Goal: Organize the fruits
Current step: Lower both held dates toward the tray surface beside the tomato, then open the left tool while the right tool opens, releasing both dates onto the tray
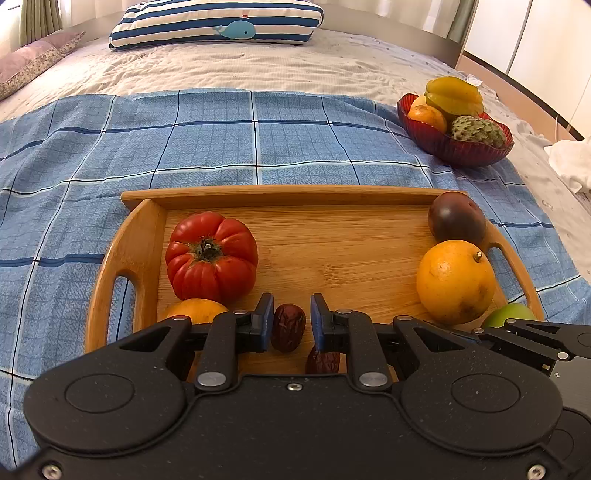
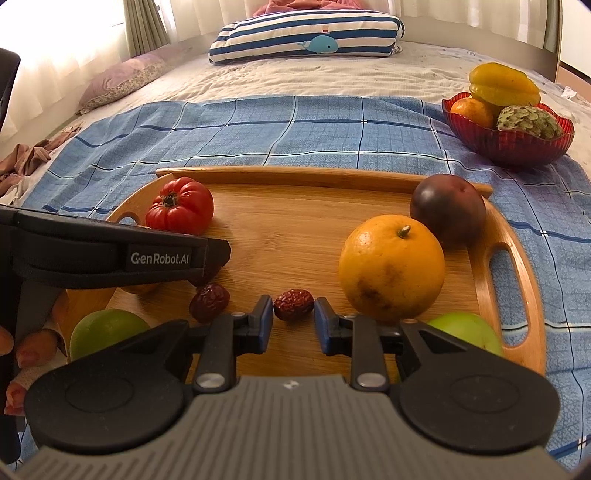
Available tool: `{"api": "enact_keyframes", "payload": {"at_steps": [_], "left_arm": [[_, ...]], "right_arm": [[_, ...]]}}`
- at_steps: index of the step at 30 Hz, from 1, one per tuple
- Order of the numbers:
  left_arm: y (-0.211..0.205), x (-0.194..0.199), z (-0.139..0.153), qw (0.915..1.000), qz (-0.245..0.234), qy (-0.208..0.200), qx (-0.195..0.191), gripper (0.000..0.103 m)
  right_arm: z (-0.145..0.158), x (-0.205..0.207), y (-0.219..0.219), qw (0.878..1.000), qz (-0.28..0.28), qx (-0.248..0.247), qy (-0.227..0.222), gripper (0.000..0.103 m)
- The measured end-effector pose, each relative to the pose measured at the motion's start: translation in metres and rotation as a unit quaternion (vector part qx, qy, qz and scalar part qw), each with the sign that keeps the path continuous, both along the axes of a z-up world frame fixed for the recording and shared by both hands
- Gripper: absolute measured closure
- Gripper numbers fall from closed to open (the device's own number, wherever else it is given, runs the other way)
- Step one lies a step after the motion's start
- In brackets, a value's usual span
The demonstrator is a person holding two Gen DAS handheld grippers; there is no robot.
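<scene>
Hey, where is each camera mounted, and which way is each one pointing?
Left wrist view: rides the left claw, looking forward and down at the wooden tray on the bed; its own fingers are closed on a date, and the right claw intrudes at lower right.
Right wrist view: rides the right claw, aimed likewise; the left claw and left hand show at left.
Shared: tray, tomato, orange, red bowl, whale pillow.

Bright daylight pours through the pale curtains (image 2: 74, 37) at ten o'clock, washing them out with glare. Fisheye bending curves the edges; centre detail is sharp, shadows soft.
</scene>
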State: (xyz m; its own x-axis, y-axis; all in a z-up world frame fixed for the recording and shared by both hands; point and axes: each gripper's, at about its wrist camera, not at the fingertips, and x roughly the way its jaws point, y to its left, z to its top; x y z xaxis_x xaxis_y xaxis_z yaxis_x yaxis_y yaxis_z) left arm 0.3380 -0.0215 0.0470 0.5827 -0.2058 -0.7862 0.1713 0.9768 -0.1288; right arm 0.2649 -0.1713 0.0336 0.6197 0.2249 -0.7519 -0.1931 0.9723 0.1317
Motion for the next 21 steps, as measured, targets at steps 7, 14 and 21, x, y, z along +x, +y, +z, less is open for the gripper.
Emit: {"api": "enact_keyframes", "payload": {"at_steps": [7,14,21], "left_arm": [[0.0,-0.004,0.004,1.0,-0.001,-0.004,0.0,0.075],[-0.001,-0.011,0.012,0.9999,-0.002,-0.013,0.004,0.066],[0.0,-0.02,0.019,0.9997,-0.004,-0.025,0.005,0.057]], "right_arm": [[0.004,-0.003,-0.001,1.0,0.0,0.003,-0.004,0.054],[0.009,-0.008,-0.002,1.0,0.003,0.001,-0.011,0.052],[0.016,-0.015,-0.001,1.0,0.008,-0.01,-0.024,0.043]]}}
